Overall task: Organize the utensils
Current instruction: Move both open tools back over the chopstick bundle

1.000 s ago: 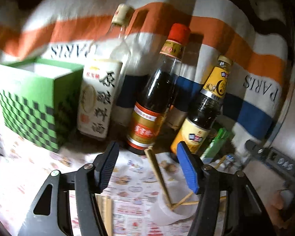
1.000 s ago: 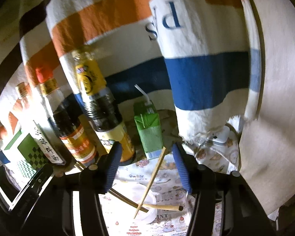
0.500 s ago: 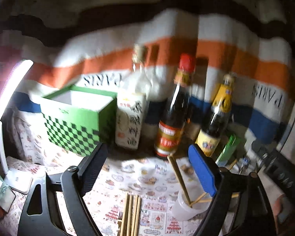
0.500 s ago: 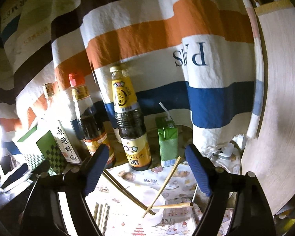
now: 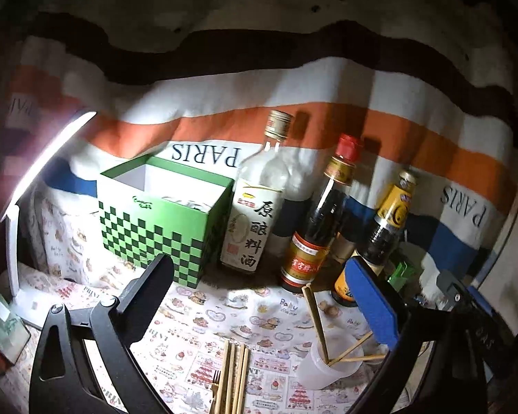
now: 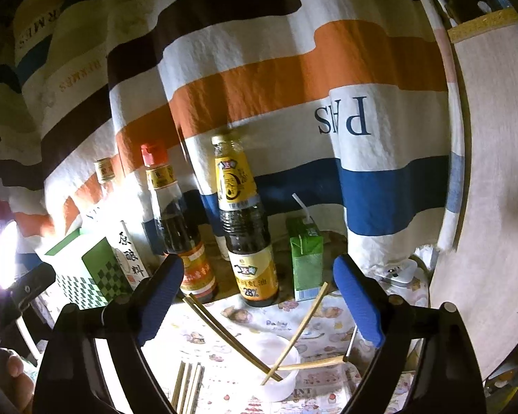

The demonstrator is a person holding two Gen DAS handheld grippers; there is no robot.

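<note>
A translucent white cup (image 5: 328,367) stands on the patterned tablecloth and holds several wooden chopsticks (image 5: 316,321) that lean out of it. More chopsticks (image 5: 234,376) lie flat to the cup's left. My left gripper (image 5: 262,293) hovers above and behind them, its jaws opening with nothing between them. In the right wrist view the cup (image 6: 279,374) and its leaning chopsticks (image 6: 300,326) sit below my right gripper (image 6: 259,298). Its jaws are also opening and are empty. The flat chopsticks (image 6: 186,388) show at the lower left.
A green checkered box (image 5: 165,217), three sauce bottles (image 5: 255,214) (image 5: 321,227) (image 5: 386,220) and a green drink carton (image 6: 305,255) line the back against a striped cloth (image 5: 293,86). A lit lamp (image 5: 45,158) stands left. A white charger (image 6: 397,270) lies right.
Both grippers have drawn back and up from the cup, and their jaws have spread wider. The flat chopsticks and more of the tablecloth have come into view.
</note>
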